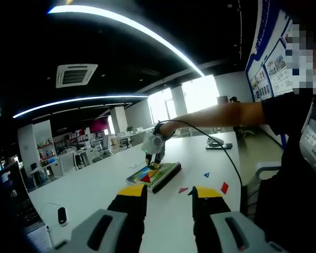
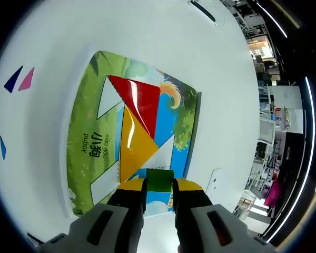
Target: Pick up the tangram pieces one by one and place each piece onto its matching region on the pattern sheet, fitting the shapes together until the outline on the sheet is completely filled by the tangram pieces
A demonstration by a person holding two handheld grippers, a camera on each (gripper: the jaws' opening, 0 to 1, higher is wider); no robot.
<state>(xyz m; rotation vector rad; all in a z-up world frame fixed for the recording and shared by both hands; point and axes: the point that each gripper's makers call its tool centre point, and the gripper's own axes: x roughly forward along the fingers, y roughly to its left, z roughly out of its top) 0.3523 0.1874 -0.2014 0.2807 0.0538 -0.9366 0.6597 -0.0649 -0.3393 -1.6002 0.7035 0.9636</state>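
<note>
Sitting clamped between the right gripper's jaws, a green square piece hovers over the pattern sheet's near edge, just beside the yellow triangle, whose long side runs away toward the red triangle. The left gripper hangs with jaws apart over the white table.

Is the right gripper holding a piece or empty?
Holding one: the right gripper is shut on a green piece, held above the pattern sheet.
</note>
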